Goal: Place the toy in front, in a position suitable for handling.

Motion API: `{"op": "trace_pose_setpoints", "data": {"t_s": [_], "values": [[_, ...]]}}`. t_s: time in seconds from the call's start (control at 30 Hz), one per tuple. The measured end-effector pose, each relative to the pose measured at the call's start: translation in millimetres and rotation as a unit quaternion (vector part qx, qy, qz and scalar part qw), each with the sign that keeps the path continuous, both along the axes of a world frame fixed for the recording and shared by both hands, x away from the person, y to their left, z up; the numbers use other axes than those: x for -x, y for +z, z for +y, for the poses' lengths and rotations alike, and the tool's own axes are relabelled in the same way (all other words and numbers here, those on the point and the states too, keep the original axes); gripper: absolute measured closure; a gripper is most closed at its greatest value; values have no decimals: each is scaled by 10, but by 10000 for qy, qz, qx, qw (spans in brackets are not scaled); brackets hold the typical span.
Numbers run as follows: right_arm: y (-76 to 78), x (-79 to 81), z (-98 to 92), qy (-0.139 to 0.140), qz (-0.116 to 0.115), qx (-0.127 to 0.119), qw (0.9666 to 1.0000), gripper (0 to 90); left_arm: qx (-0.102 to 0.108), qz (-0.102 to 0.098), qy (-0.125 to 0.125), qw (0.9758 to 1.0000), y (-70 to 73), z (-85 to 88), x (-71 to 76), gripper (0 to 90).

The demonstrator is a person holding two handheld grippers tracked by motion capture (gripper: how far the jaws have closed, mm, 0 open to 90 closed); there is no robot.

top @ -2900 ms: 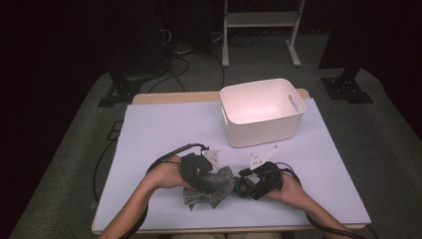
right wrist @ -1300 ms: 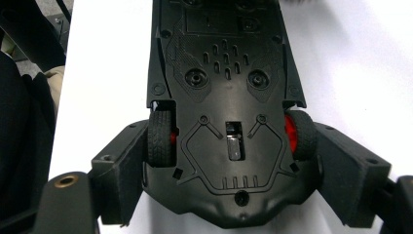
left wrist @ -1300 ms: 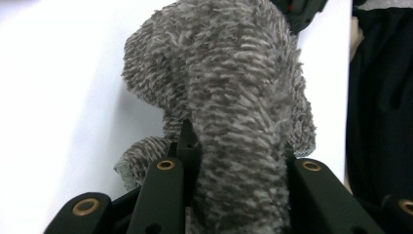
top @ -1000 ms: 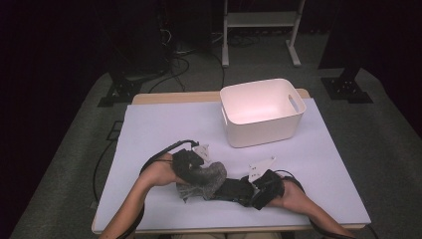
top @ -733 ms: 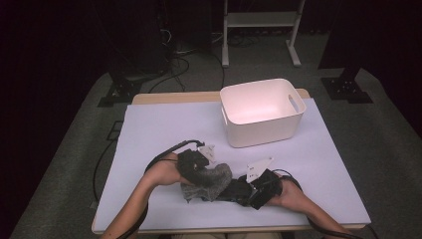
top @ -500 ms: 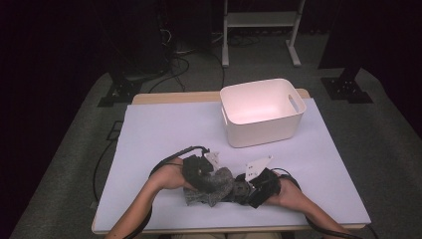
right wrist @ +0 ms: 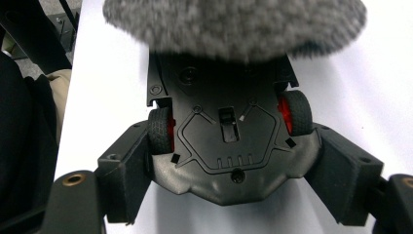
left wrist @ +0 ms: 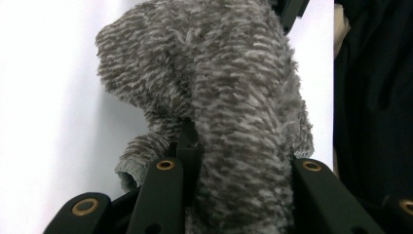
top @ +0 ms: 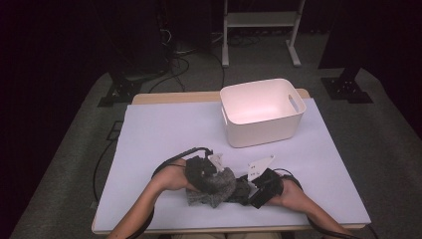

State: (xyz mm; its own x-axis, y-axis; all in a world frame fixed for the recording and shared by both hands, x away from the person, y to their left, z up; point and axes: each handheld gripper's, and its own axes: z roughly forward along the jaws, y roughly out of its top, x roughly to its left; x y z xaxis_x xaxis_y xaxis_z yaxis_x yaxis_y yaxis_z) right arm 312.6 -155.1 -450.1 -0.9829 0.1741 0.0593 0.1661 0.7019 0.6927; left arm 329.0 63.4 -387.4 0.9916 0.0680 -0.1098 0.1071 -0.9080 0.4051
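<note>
The person worked near the front edge of the table (top: 164, 124), both grippers close together. The left gripper (top: 206, 172) had its jaws clamped tight on a fuzzy grey sock (left wrist: 229, 87), a thick fold of it bunched between them and the rest draped over the far end of the thing in the other hand. The right gripper (right wrist: 229, 165) held a black toy car (right wrist: 226, 131) with its underside toward that gripper's camera, the jaws set wide and pressing its flanks just behind the red-hubbed wheels (right wrist: 161, 130). Those jaws had just been closing a little on the car's body.

It looked to me as though the sock was being pulled over the car or off it — I could not tell which. What could go wrong: the knit might snag on a wheel or on the chassis edge, and a hard tug would then twist the car out of the right jaws, which bore only on smooth curved plastic. The sock could also slip from the left grip if only loose pile was caught. Both sat near the table's front edge, so a dropped car might roll off.

The white bin (top: 262, 112) stood well apart, toward the back of the table.

I could read no brand, label or writing — the moulded marks on the car's base were too small.
</note>
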Motion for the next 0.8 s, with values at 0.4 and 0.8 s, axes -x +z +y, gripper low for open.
{"op": "trace_pose_setpoints", "data": {"t_s": [0.4, 0.8], "values": [[-8, 14, 9, 39, -140, 36, 9999, 230, 25, -47, -339, 9994, -6, -292, 6, 682], [-3, 10, 11, 2, -59, 9, 10000, 229, 153, -39, 36, 9999, -20, 117, 2, 681]]}}
